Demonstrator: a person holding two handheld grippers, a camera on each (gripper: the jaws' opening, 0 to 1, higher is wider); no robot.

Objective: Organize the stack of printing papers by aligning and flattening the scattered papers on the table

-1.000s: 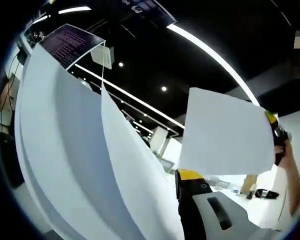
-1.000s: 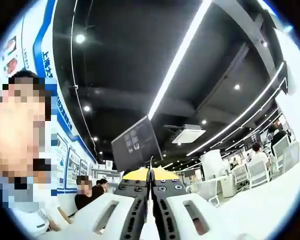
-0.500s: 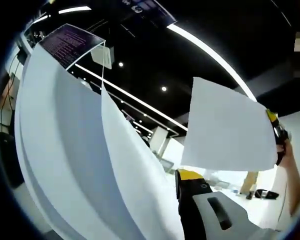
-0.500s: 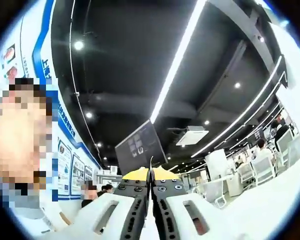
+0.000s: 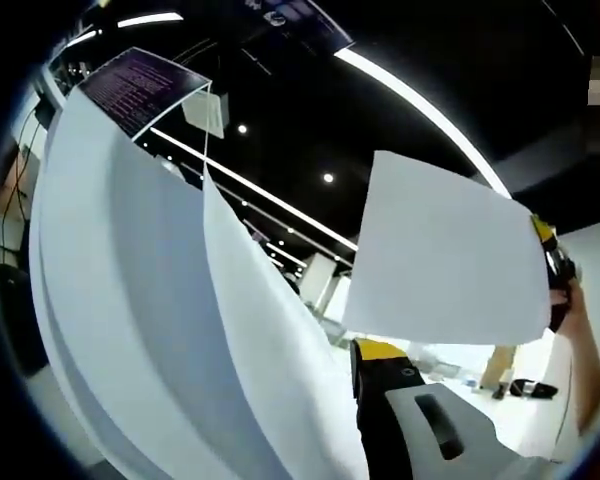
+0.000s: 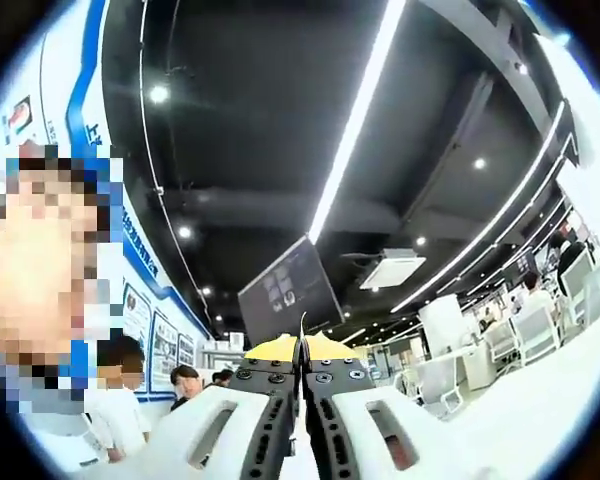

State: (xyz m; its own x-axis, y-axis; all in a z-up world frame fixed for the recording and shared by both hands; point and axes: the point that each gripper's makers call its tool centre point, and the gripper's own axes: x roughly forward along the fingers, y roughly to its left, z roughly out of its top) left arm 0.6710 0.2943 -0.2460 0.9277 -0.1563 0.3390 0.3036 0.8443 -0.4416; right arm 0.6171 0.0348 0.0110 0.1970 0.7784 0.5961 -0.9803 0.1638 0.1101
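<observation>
Two holds are in play: your right tongs (image 6: 300, 400) are pressed together on a single white sheet (image 5: 440, 260), edge-on between them; left tongs' (image 5: 365, 400) state cannot be told beside curved white papers (image 5: 150, 300). Risk: slipping, creasing.

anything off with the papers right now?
Yes. Neither is on a table: the right tool pinches one sheet edge-on, held up toward the ceiling. At the left tool, big sheets curve and fan apart, unaligned.
</observation>
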